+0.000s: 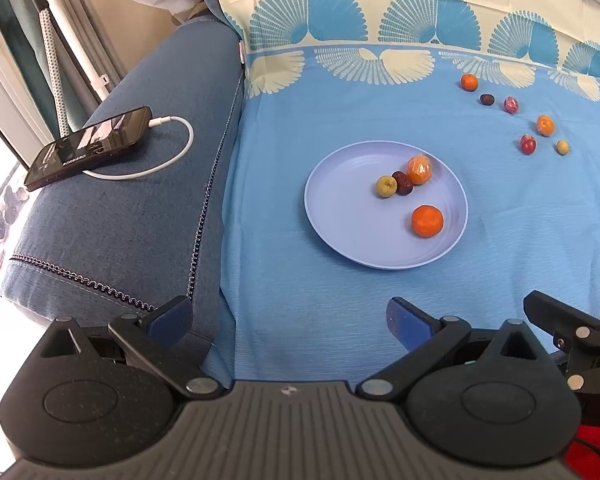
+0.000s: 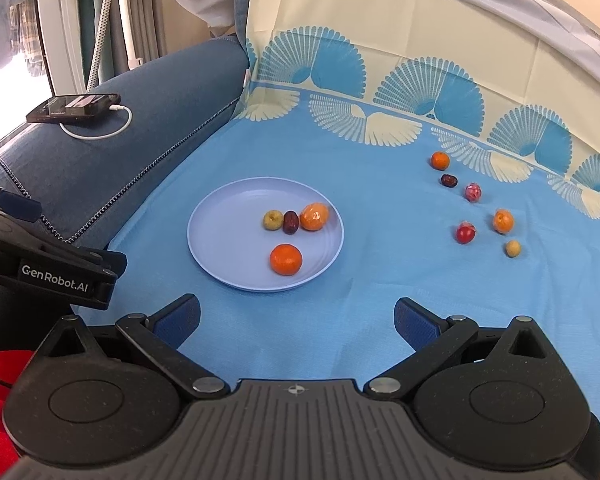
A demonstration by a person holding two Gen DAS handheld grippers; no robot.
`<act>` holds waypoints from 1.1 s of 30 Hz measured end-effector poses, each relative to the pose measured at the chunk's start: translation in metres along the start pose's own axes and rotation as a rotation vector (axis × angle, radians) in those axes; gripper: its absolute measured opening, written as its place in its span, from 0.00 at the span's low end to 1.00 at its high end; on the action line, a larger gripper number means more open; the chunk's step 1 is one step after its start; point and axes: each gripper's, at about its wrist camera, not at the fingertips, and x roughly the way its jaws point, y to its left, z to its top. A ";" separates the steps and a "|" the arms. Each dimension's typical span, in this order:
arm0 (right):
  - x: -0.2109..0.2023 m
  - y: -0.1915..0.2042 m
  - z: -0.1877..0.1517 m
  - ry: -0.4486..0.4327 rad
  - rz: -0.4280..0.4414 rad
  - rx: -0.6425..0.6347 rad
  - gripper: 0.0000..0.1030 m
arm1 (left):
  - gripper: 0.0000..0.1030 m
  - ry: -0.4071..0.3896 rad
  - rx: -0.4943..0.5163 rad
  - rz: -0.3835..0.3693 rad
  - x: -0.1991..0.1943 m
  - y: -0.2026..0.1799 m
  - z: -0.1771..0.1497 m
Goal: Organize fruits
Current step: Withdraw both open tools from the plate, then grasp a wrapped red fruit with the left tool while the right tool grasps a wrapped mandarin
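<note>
In the left wrist view, the left claw (image 1: 288, 320) is wide apart and holds nothing, low over the blue cloth (image 1: 340, 312). Ahead of it lies the pale plate (image 1: 340, 216) with four fruits: a bare orange (image 1: 427, 221) near the front, then a wrapped orange (image 1: 419, 169), a dark date (image 1: 402, 183) and a yellow-green fruit (image 1: 386, 186) touching in a row. Six more fruits (image 1: 524, 116) lie scattered on the cloth far to the right. A phone (image 1: 88, 142) with a white cable (image 1: 168, 152) rests on the denim armrest (image 1: 120, 220).

In the right wrist view, the right claw (image 2: 298, 326) is also spread open and empty, near the plate's front rim (image 2: 220, 272). The scattered fruits sit well apart from the plate, toward the patterned border.
</note>
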 end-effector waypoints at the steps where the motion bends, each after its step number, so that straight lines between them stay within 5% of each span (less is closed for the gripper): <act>1: 0.000 0.000 0.000 0.002 0.001 0.000 0.99 | 1.00 0.001 0.000 0.000 0.000 0.000 0.000; 20: 0.016 -0.020 -0.003 0.024 -0.023 0.101 0.99 | 1.00 0.034 0.025 -0.005 0.014 -0.009 0.007; 33: 0.030 -0.130 -0.007 -0.047 -0.233 0.326 0.99 | 1.00 -0.002 0.153 -0.078 0.035 -0.087 0.060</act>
